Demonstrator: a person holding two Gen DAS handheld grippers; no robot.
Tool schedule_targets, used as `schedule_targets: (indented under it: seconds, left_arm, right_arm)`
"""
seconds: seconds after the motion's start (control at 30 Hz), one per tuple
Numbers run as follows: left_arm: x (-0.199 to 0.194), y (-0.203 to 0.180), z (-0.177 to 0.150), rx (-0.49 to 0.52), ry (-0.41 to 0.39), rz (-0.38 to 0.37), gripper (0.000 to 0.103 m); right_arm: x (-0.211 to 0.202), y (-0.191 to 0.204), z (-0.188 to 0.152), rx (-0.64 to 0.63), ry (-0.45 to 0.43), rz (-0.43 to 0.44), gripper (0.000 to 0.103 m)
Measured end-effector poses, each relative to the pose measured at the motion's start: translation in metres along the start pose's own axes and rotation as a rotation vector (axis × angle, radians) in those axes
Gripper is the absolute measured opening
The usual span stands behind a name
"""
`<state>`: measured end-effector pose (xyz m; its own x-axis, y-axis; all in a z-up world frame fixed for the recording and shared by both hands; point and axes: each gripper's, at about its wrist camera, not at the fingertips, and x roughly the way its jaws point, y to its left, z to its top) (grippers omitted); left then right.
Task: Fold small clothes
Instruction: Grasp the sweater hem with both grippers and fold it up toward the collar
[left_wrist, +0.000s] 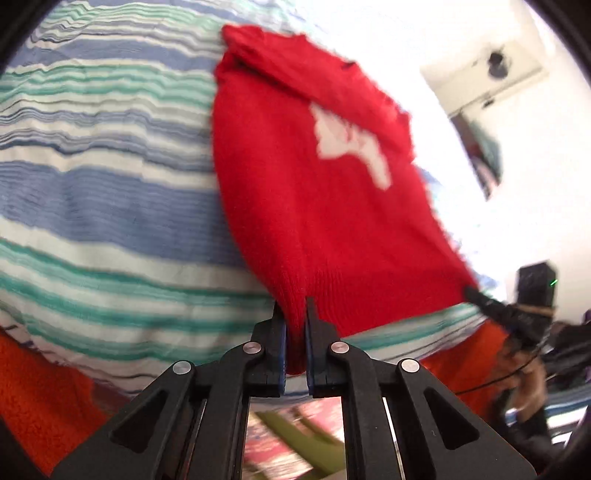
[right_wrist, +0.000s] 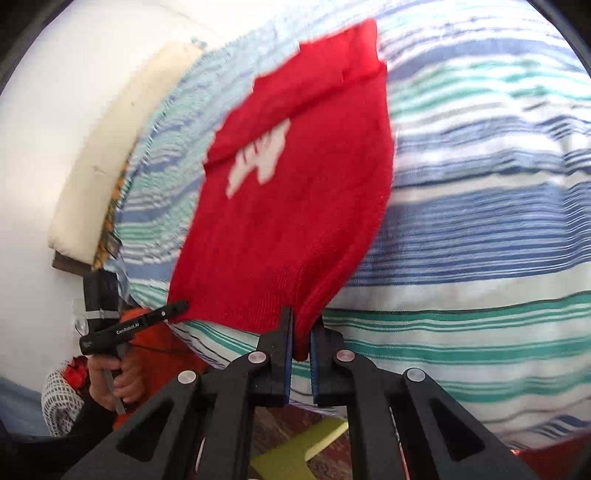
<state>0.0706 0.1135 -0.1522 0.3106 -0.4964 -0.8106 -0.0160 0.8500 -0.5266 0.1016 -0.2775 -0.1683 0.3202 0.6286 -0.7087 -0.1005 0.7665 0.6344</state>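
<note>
A small red knitted sweater (left_wrist: 295, 192) with a white motif (left_wrist: 351, 147) lies stretched over a striped blue, green and white bed cover (left_wrist: 103, 192). My left gripper (left_wrist: 295, 314) is shut on one bottom corner of its hem. My right gripper (right_wrist: 302, 325) is shut on the other bottom corner of the sweater (right_wrist: 295, 206). Each gripper shows in the other's view: the right one (left_wrist: 476, 295) at the sweater's right corner, the left one (right_wrist: 173, 308) at its left corner. The hem is pulled taut between them.
An orange garment (left_wrist: 40, 398) lies at the bed's near edge and also shows in the right wrist view (right_wrist: 155, 354). A cream mattress edge (right_wrist: 110, 155) and white wall are at the left. A white door or cabinet (left_wrist: 484, 77) stands at the far right.
</note>
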Motion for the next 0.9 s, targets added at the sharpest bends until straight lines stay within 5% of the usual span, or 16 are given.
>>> schedule_targets:
  seconds: [0.2, 0.47, 0.6, 0.73, 0.8, 0.83, 0.9]
  left_arm:
    - [-0.004, -0.019, 0.094, 0.018, -0.1, -0.032, 0.005]
    - [0.048, -0.019, 0.258, 0.016, -0.154, 0.079, 0.006]
    - [0.076, -0.008, 0.308, -0.001, -0.158, 0.15, 0.007]
    - [0.107, 0.012, 0.341, -0.09, -0.146, 0.206, 0.038]
    - [0.107, 0.027, 0.349, -0.15, -0.187, 0.23, 0.062]
    - [0.104, 0.03, 0.351, -0.169, -0.212, 0.241, 0.072]
    - [0.091, 0.037, 0.347, -0.181, -0.251, 0.236, 0.075]
  right_arm:
    - [-0.005, 0.015, 0.049, 0.016, -0.177, 0.01, 0.008]
    - [0.02, 0.022, 0.206, -0.002, -0.303, -0.062, 0.008]
    - [0.057, 0.02, 0.279, -0.022, -0.296, -0.106, 0.008]
    - [0.099, 0.003, 0.327, 0.011, -0.291, -0.131, 0.015]
    - [0.11, -0.012, 0.341, 0.072, -0.31, -0.16, 0.034]
    - [0.111, -0.02, 0.345, 0.113, -0.32, -0.171, 0.057]
    - [0.103, -0.029, 0.349, 0.158, -0.348, -0.167, 0.063]
